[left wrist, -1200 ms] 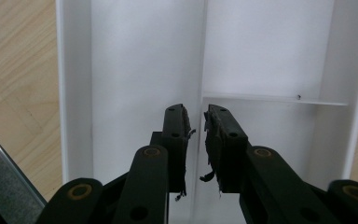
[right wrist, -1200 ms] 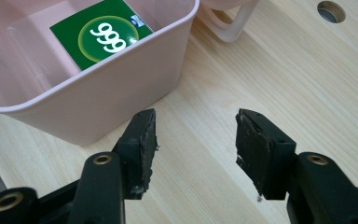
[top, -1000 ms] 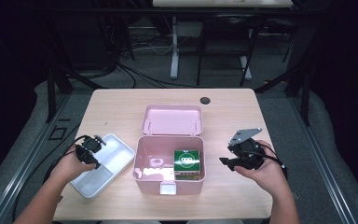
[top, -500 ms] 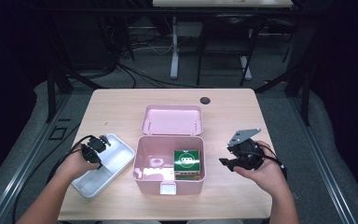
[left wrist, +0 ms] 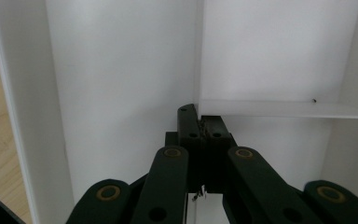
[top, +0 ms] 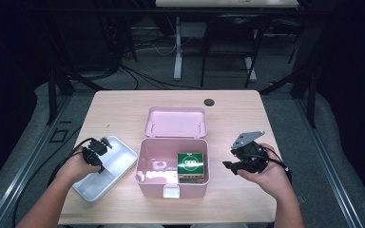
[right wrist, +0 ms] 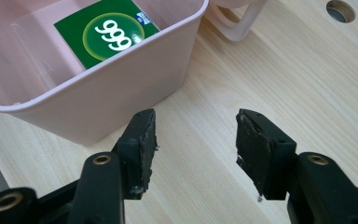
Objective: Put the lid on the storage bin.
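The white tray point(top: 105, 172), lower left, is clamped at its divider by the left tongs point(left wrist: 200, 133), not yet lifted; the right tongs point(right wrist: 196, 140) are held apart beside the pink box point(top: 172, 183).

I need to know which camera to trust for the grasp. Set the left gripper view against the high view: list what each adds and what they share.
Left gripper view adds: the inner dividers, with the jaws just closed onto one. High view adds: the open pink box, the green carton inside it, the pink lid behind, the right gripper beside it. Shared: the left gripper, the white tray, the wooden table.
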{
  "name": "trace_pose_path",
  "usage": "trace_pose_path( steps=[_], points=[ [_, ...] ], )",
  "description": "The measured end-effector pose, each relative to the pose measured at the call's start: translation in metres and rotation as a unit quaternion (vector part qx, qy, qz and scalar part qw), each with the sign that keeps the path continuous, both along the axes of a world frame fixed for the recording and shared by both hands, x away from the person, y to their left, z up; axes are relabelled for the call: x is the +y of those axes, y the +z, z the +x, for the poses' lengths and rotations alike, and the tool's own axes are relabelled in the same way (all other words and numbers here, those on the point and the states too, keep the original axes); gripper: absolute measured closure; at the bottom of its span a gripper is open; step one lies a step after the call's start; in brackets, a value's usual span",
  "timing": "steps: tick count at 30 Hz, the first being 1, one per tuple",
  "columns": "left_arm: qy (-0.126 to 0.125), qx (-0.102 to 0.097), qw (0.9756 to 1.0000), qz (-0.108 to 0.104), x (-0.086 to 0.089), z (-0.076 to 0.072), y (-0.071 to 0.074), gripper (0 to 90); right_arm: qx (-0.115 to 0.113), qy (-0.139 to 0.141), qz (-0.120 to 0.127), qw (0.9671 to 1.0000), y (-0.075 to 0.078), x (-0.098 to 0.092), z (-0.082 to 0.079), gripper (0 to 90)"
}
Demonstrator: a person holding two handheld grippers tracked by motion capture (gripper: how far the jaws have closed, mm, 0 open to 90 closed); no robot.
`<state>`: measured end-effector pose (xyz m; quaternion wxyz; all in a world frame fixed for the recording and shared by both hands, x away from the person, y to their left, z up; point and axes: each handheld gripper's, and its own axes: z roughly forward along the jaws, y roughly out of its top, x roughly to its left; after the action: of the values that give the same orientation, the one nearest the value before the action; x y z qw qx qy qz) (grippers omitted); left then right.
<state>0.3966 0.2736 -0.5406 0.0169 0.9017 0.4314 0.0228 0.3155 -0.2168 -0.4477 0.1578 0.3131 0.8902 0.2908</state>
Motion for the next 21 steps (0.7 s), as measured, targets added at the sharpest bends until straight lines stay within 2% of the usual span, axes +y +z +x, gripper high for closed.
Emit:
trace_pose_path(
  steps=[2, 6, 8, 11, 12, 14, 15, 18, 19, 21],
  points=[
    [0.000, -0.002, 1.0000, 0.002, 0.000, -0.001, 0.001, 89.1, 0.001, 0.000, -0.001, 1.0000, 0.000, 0.000, 0.000, 47.3],
    [0.005, -0.010, 0.9999, -0.009, 0.004, -0.005, 0.011, 89.1, 0.002, -0.002, -0.003, 1.0000, 0.001, 0.001, -0.001, 47.4],
    [0.005, -0.014, 0.9996, -0.022, 0.007, -0.010, 0.020, 89.2, 0.002, 0.001, 0.002, 1.0000, 0.001, 0.000, -0.001, 47.4],
    [0.004, -0.018, 0.9995, -0.024, 0.008, -0.015, 0.026, 89.2, 0.001, 0.001, -0.001, 1.0000, 0.002, 0.001, -0.002, 47.4],
    [0.003, -0.022, 0.9994, -0.028, 0.008, -0.019, 0.033, 89.2, 0.000, 0.001, -0.001, 1.0000, 0.002, 0.000, -0.001, 47.5],
    [0.004, -0.025, 0.9992, -0.030, 0.009, -0.021, 0.035, 89.2, -0.001, 0.001, 0.003, 1.0000, 0.001, 0.000, -0.001, 47.4],
    [0.009, -0.031, 0.9988, -0.038, 0.009, -0.026, 0.042, 89.2, 0.000, -0.003, -0.002, 1.0000, 0.001, -0.001, -0.001, 47.6],
    [0.009, -0.033, 0.9987, -0.039, 0.008, -0.030, 0.046, 89.2, 0.000, -0.003, 0.006, 1.0000, 0.001, -0.002, 0.000, 47.6],
    [0.009, -0.037, 0.9987, -0.035, 0.007, -0.036, 0.052, 89.2, 0.000, -0.003, 0.006, 1.0000, 0.001, -0.002, 0.000, 47.7],
    [0.009, -0.037, 0.9987, -0.034, 0.006, -0.039, 0.057, 89.2, 0.001, -0.005, -0.002, 1.0000, 0.001, -0.001, 0.000, 47.7]
  ],
)
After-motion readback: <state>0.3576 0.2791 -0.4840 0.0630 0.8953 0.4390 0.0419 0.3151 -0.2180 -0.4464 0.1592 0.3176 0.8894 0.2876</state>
